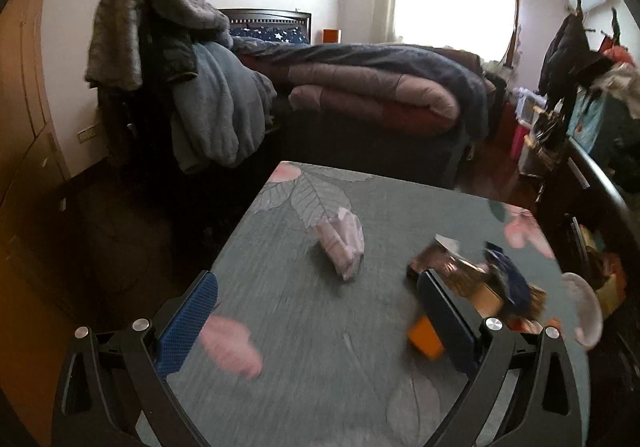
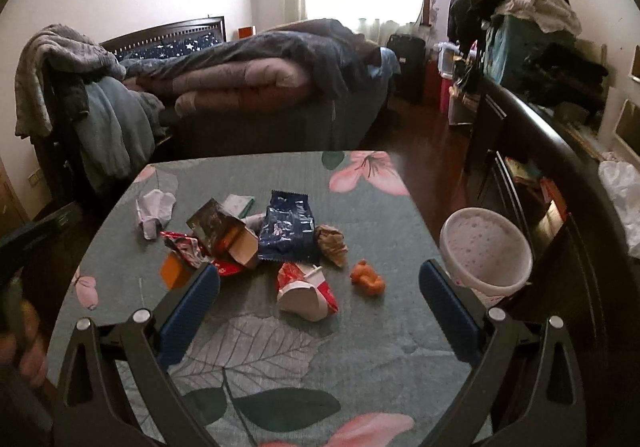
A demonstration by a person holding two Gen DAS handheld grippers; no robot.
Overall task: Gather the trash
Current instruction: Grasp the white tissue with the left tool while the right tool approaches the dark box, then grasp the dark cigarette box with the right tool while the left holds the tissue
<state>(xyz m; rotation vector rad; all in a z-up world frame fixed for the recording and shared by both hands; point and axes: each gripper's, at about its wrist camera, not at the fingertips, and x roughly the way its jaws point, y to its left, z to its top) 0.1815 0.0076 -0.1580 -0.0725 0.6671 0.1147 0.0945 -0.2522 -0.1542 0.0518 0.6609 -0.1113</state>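
Left gripper (image 1: 318, 311) hovered low over the tabletop (image 1: 304, 327), jaws spread wide with nothing between them. Saw a crumpled white wrapper (image 1: 340, 243) lying untouched mid-table, and a blurred heap of packets (image 1: 476, 275) toward the right edge, partly hidden behind the right finger.

Right gripper (image 2: 319, 303) likewise gaped wide, holding nothing, above the near half of the tabletop (image 2: 360, 359). Found the trash uncollected: blue foil packet (image 2: 286, 227), brown carton (image 2: 224, 235), red-and-white carton (image 2: 306, 289), orange scrap (image 2: 367, 279), white tissue (image 2: 154, 213) near the far left corner. Spotted a pale bin (image 2: 486, 257) just off the right edge, seemingly bare inside. Judged the task barely begun, every piece left to gather.
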